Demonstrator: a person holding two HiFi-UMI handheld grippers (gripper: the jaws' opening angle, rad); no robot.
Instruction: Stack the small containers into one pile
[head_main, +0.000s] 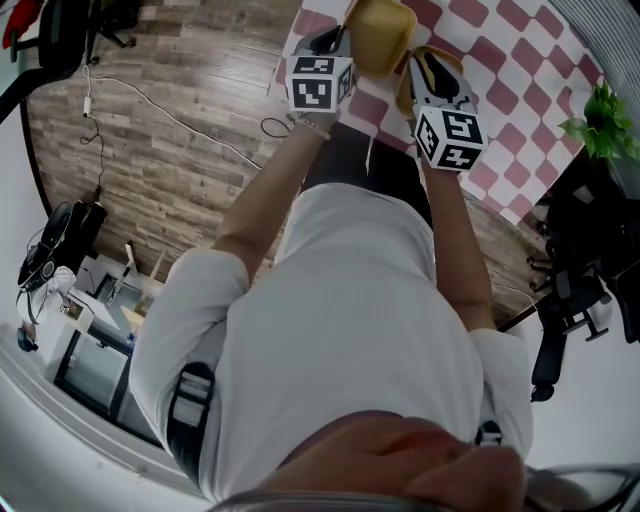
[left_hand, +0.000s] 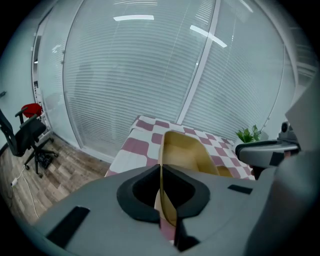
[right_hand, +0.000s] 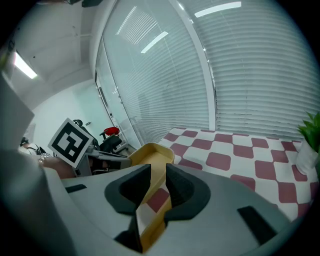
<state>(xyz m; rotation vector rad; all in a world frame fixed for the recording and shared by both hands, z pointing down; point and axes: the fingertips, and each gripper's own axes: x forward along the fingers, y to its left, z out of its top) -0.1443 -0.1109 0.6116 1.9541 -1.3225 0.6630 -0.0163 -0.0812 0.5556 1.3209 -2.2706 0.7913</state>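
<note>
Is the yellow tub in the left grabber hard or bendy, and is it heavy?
Probably fairly stiff: the tub shows no bending, though the left gripper pinches only one thin wall. Likely light too, since it looks empty and hangs from that single pinch. Held by one edge like this, it may tilt or slip if jolted.

The left container (left_hand: 184, 150) and right container (right_hand: 151, 154) are mustard yellow. The tabletop (head_main: 515, 95) has a check of dull red and white squares. The left tongs (left_hand: 162, 195) and right tongs (right_hand: 157, 192) are grey with black pads, and their marker cubes (head_main: 320, 82) show black-and-white squares. The plank floor (head_main: 170, 150) is streaked brown, the potted plant (head_main: 600, 115) is green, and the person's shirt (head_main: 350, 300) is white.
</note>
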